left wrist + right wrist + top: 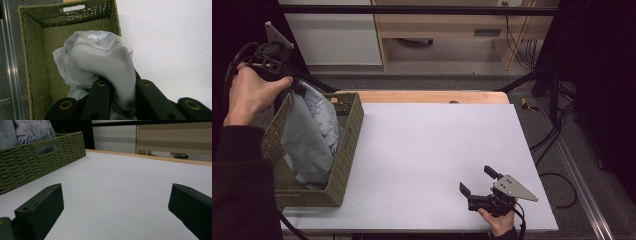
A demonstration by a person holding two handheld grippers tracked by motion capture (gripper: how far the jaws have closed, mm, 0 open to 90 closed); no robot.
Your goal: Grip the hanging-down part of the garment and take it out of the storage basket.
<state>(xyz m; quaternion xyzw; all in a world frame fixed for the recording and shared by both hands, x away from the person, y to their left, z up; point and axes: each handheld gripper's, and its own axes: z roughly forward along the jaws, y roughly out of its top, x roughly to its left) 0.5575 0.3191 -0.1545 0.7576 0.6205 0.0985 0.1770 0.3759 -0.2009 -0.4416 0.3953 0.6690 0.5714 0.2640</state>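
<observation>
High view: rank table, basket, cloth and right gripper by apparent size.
1. Table
2. Basket
3. Cloth, though it hangs lifted nearer the camera, so its rank against the basket is unsure
4. Right gripper

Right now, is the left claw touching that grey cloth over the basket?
Touching. In the left gripper view the left claw has its jaws pinched on a fold of the grey cloth above the basket.

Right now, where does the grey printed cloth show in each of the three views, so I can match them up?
High view: the cloth hangs at left from the left gripper into the green woven basket.
Left gripper view: centre, bunched between the jaws, over the basket's inside.
Right gripper view: top left corner, above the basket's rim.
Shared landmark: the basket.
</observation>
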